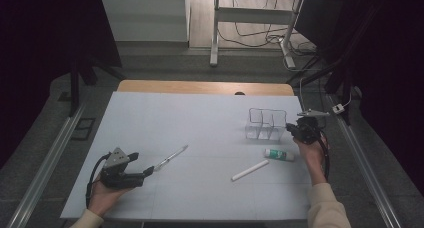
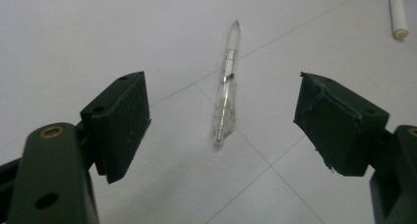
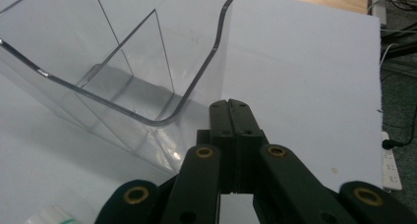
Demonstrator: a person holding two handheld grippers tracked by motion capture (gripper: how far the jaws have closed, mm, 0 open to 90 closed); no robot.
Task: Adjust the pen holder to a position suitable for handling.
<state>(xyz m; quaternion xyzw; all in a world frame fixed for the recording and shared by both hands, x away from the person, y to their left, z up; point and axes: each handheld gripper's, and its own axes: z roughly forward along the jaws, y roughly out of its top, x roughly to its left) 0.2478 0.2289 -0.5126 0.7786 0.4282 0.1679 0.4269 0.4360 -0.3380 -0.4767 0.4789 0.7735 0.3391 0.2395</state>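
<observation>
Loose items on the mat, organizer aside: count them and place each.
3. A clear pen ahead of the left tool; a white stick near centre-right; a green-and-white tube before the clear organizer.

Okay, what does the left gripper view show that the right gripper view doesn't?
Left gripper view alone: a clear pen lying between the left gripper's open jaws, and the end of a white stick at top right. Right gripper view alone: the clear organizer beside the shut right gripper, plus a green-and-white tube at the bottom edge. Both: the white table.
</observation>
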